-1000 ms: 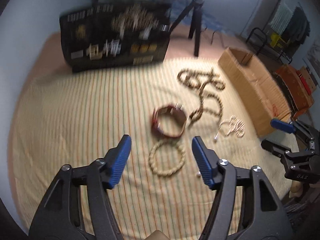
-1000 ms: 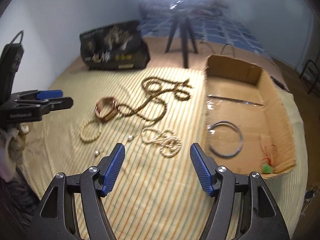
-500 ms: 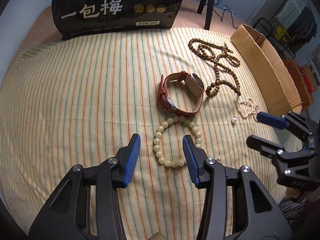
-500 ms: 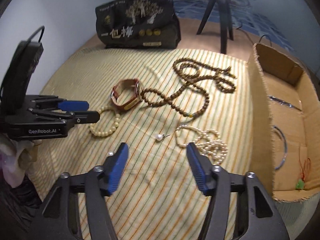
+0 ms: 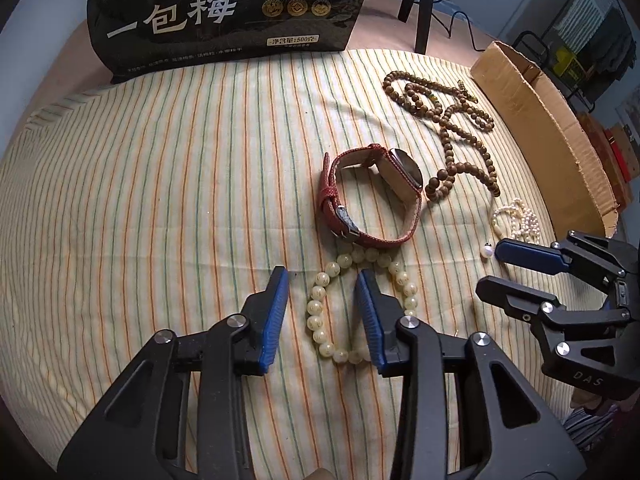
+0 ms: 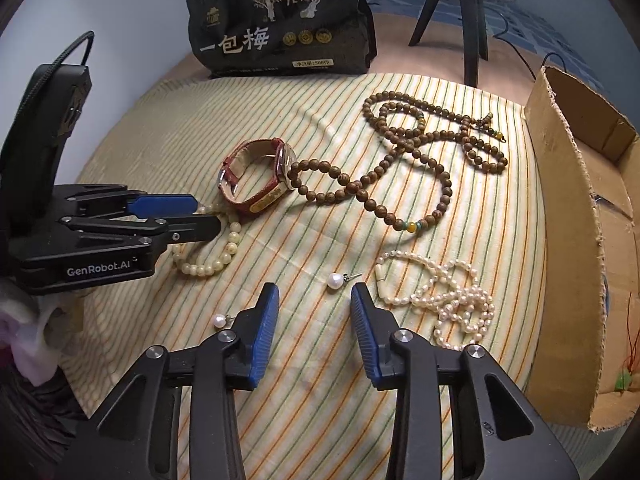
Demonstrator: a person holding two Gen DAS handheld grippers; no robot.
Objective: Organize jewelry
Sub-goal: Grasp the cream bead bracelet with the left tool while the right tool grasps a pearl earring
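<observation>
On the striped cloth lie a cream bead bracelet (image 5: 320,312) (image 6: 208,266), a red-strap watch (image 5: 372,196) (image 6: 256,178), a long brown bead necklace (image 5: 448,128) (image 6: 400,160), a pearl necklace (image 5: 518,220) (image 6: 448,296) and two pearl earrings (image 6: 335,281) (image 6: 219,321). My left gripper (image 5: 322,292) (image 6: 200,216) is open, its jaws straddling the left side of the cream bracelet. My right gripper (image 6: 312,308) (image 5: 490,268) is open, low over the cloth just before the nearer pearl earring.
A cardboard box (image 6: 576,208) (image 5: 548,132) stands at the right edge of the cloth. A black snack bag (image 5: 224,12) (image 6: 280,28) and a tripod (image 6: 468,20) stand at the back.
Both grippers have moved forward and down toward the cloth. The left jaws have narrowed and now straddle the cream bracelet. The right jaws have narrowed and neared the pearl earring.
</observation>
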